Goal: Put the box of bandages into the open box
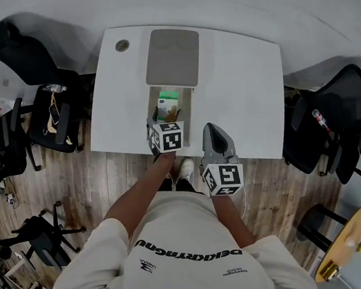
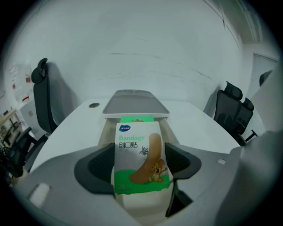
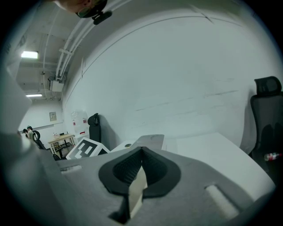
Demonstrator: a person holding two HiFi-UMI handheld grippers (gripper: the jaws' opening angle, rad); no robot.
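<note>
- The box of bandages [image 2: 140, 156] stands upright between the jaws of my left gripper [image 2: 140, 167]. The dark pads [image 2: 99, 170] press on its two sides (white and green front, cartoon plaster, facing the camera).
- From the head view it sits within the outline of the open box [image 1: 191, 107], at the near end of the cavity. I cannot tell whether its lower end touches the bottom.
- The open box's grey lid [image 1: 173, 58] lies folded back flat on the far side, towards the wall.
- My right gripper [image 3: 140, 163] rests just right of the open box, near the table edge. Its jaws are closed together with nothing between them.
- Everything is on a white table [image 1: 245, 89] with a round cable hole [image 1: 122, 45] at its far left corner.
- Black office chairs stand off to the left [image 1: 31, 66] and right [image 1: 338, 117] on the wood floor.
</note>
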